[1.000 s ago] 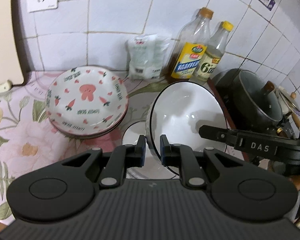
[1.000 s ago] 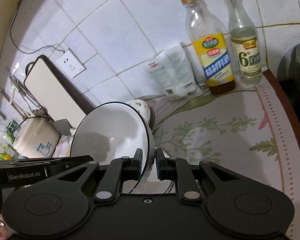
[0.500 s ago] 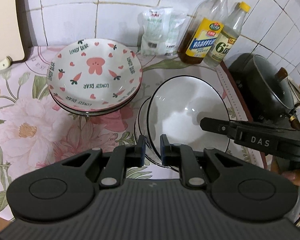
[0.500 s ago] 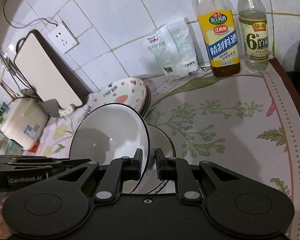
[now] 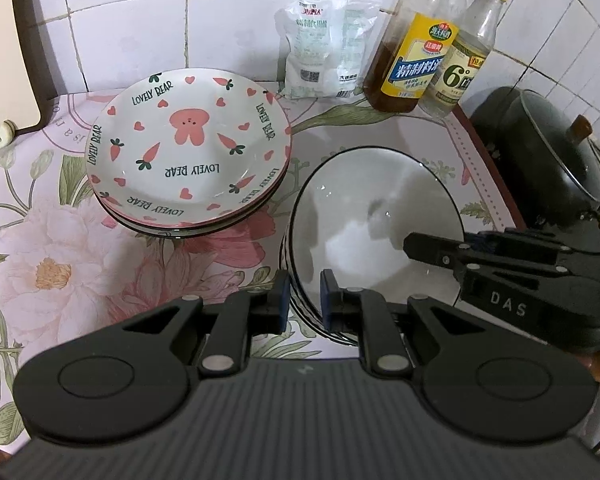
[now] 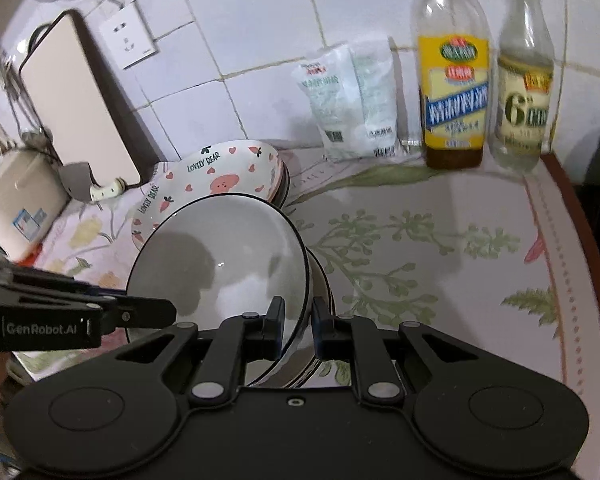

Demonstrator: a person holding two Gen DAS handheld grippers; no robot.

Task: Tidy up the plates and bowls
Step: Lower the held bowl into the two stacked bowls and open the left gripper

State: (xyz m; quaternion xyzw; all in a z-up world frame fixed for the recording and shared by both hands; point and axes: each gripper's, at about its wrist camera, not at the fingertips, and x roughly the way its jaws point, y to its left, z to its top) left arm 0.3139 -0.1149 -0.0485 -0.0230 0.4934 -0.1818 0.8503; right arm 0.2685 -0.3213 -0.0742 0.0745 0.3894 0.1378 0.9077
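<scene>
A white bowl (image 5: 376,216) (image 6: 224,264) with a thin black rim is held from both sides. My left gripper (image 5: 304,300) is shut on its near-left rim. My right gripper (image 6: 296,320) is shut on the opposite rim, and its fingers (image 5: 432,248) reach in from the right in the left wrist view. The held bowl sits low, tilted, inside another black-rimmed white bowl (image 5: 296,316) (image 6: 325,288) on the floral cloth. Just left of it stands a stack of pink rabbit-and-carrot plates (image 5: 188,148) (image 6: 216,180).
Against the tiled wall stand a white bag (image 5: 324,60), a yellow-labelled bottle (image 5: 416,48) and a clear bottle (image 5: 464,60). A dark lidded pot (image 5: 548,152) sits beyond the counter's right edge. A cutting board (image 6: 76,96) and a rice cooker (image 6: 16,200) are at the left.
Both grippers have come down with the white bowl, from above the counter into the lower black-rimmed bowl. The right gripper has also rolled a little. Both grips are unchanged.
</scene>
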